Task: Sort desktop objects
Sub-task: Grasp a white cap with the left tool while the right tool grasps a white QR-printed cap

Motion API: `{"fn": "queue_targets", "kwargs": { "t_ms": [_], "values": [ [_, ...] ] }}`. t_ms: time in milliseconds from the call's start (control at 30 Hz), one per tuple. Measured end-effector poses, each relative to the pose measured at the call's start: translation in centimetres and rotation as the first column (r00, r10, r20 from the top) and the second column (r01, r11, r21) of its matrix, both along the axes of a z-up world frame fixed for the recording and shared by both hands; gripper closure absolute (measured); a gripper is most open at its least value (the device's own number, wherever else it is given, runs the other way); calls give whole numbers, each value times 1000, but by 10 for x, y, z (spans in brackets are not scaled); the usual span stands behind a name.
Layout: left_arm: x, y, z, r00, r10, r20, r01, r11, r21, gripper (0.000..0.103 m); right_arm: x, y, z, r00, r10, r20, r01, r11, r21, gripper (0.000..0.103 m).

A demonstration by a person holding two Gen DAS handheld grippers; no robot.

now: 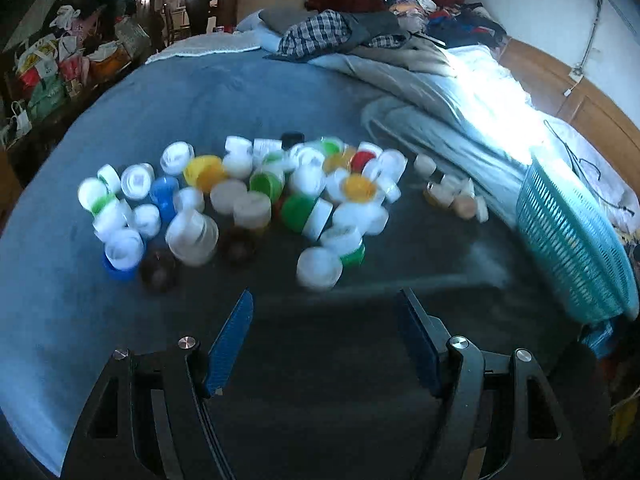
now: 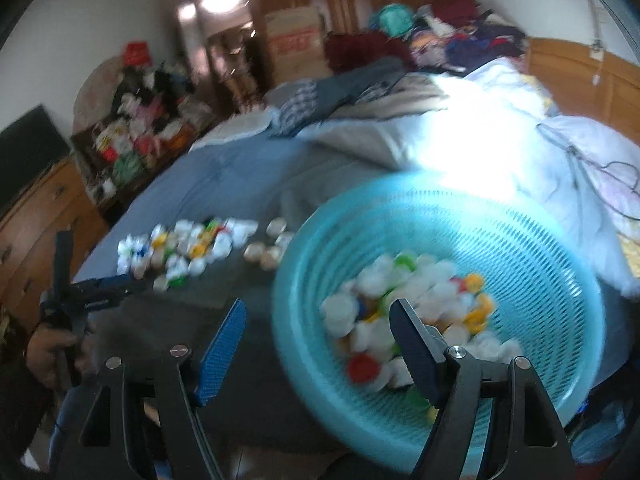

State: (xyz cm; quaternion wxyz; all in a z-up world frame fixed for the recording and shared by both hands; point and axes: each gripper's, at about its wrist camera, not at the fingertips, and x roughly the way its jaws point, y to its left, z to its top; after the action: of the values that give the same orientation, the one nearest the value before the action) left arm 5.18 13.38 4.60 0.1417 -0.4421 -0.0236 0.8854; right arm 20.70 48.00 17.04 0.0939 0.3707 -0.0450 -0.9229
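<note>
Tools, left tool point(image 1: 326, 300) and right tool point(image 2: 318, 310), gape empty.

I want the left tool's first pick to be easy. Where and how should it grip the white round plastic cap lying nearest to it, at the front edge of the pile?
Grip the white round plastic cap across its side wall, coming down from above on the open near side. It sits apart at the pile's front edge, with bare blue blanket before it, and the left tool stands open and empty just short of it.

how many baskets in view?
1. The basket sits on the bed at the right of the loose caps, holding more caps; the left wrist view shows its side at the right edge.
</note>
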Motion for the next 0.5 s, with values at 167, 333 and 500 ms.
{"fn": "queue_targets", "kwargs": {
  "t_ms": [167, 333, 500],
  "values": [
    [-12, 11, -10, 999, -37, -33, 36, 998, -44, 36, -2, -22, -16, 998, 50, 46, -51, 999, 19, 24],
    [-34, 10, -29, 1000, -22, 6, 22, 999, -29, 40, -6, -35, -16, 996, 72, 56, -73, 997, 29, 24],
    [-29, 7, -26, 999, -48, 5, 48, 999, -17, 78, -16, -55, -19, 990, 127, 67, -130, 991, 38, 40]
  ]
}}
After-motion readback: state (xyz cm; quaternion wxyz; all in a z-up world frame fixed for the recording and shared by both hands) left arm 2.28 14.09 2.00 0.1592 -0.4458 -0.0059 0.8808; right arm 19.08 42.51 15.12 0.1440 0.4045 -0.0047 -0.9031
